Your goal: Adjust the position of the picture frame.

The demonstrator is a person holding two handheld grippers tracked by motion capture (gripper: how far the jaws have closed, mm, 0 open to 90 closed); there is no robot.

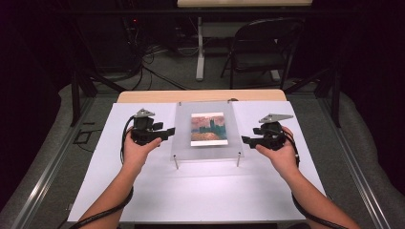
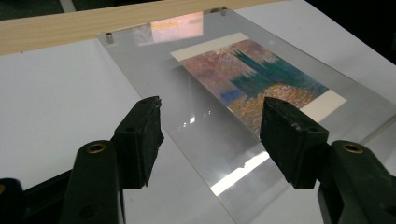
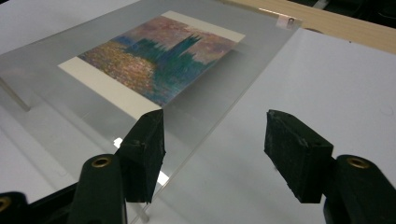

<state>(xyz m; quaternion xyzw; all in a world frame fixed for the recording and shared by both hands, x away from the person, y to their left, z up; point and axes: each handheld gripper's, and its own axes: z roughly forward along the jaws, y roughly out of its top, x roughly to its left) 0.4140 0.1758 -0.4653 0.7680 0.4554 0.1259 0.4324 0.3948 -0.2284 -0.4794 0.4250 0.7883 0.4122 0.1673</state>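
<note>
A clear acrylic panel [image 1: 184, 143] stands on short metal pegs [image 1: 176, 163] in the middle of the white-covered table. A painted print [image 1: 207, 129] in pink, teal and orange with a cream border lies flat with the panel. My left gripper [image 1: 169, 131] hovers just off the panel's left edge, jaws open and pointing at it. In the left gripper view the open jaws [image 2: 212, 123] frame the panel [image 2: 154, 60] and print [image 2: 261, 77]. My right gripper [image 1: 246, 140] is at the right edge, open; its jaws [image 3: 215, 135] straddle the panel's edge [image 3: 56, 51] without touching it, with the print [image 3: 159, 56] beyond.
A white sheet [image 1: 200, 191] covers the table, with a bare wooden strip [image 1: 200, 96] along the far edge. Beyond the table stand a black folding chair [image 1: 260, 47] and a white table leg [image 1: 200, 52] among floor cables. Dark drapes flank both sides.
</note>
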